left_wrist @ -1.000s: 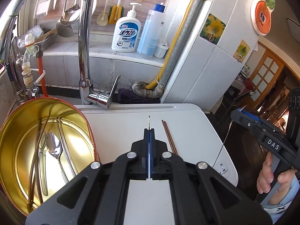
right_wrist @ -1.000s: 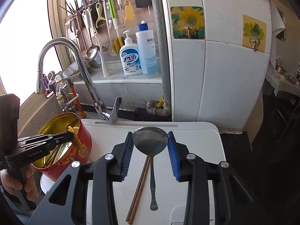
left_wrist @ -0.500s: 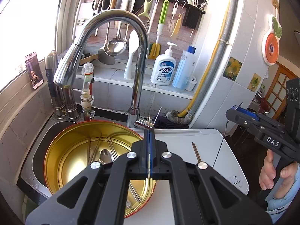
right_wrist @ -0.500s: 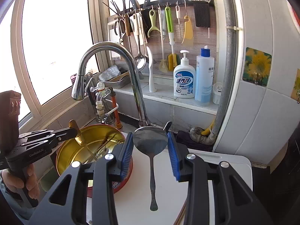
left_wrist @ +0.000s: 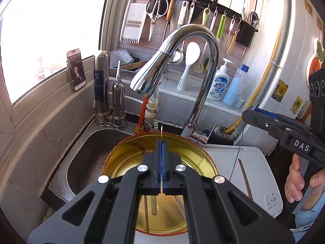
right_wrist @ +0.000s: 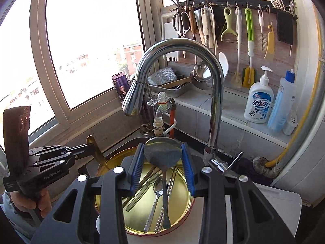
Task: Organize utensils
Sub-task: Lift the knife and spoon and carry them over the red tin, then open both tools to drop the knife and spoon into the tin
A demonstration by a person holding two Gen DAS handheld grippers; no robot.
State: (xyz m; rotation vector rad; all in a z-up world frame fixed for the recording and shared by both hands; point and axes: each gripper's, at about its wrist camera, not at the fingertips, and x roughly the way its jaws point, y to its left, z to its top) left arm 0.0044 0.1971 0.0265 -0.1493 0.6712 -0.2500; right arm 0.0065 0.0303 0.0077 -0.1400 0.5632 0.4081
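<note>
A round gold tin (left_wrist: 195, 152) (right_wrist: 182, 199) with a red outside stands beside the sink and holds several utensils, among them a steel spoon (right_wrist: 155, 191). My left gripper (left_wrist: 161, 142) is shut on a thin gold utensil (left_wrist: 161, 131), seen edge-on, above the tin; it also shows in the right wrist view (right_wrist: 95, 146). My right gripper (right_wrist: 162, 154) is shut on the bowl of a dark steel spoon (right_wrist: 162, 152), its handle hanging down over the tin. A pair of brown chopsticks (left_wrist: 244, 179) lies on the white counter (left_wrist: 254, 172).
A tall chrome faucet (left_wrist: 191, 46) (right_wrist: 182, 48) arches just behind the tin. The steel sink (left_wrist: 85, 162) lies to the left. Soap bottles (right_wrist: 259, 99) stand on the back ledge. Knives, scissors and brushes hang on a wall rail (right_wrist: 233, 2).
Both grippers have moved left from the white counter to above the gold tin, each carrying its utensil. The chopsticks stay on the counter.
</note>
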